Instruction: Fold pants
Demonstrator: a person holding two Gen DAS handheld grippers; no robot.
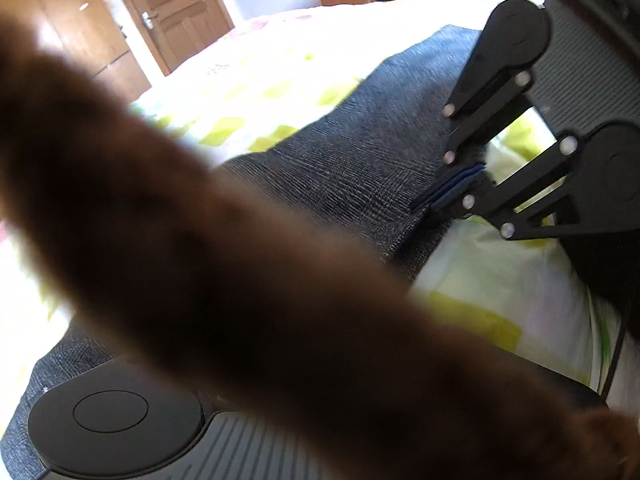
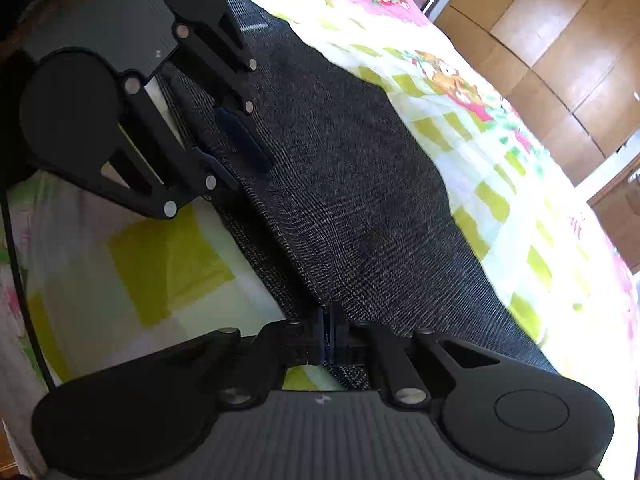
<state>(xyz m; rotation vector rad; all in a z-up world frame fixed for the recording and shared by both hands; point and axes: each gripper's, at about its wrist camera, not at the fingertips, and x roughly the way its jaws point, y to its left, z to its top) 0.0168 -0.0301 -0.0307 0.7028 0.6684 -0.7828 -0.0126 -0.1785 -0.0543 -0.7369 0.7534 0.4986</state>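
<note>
Right wrist view, we are pinching the dark pants (image 2: pixel 352 184) hem on the bedspread (image 2: pixel 500 152), right gripper (image 2: pixel 329 344) and left gripper (image 2: pixel 224 148) both clamping fabric.

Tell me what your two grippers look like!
Both are black plastic. The right gripper has two round discs, a ribbed grey body and shiny silver screws. The left gripper has the same shape, with dark blue pads. A thin black cable hangs nearby.
</note>
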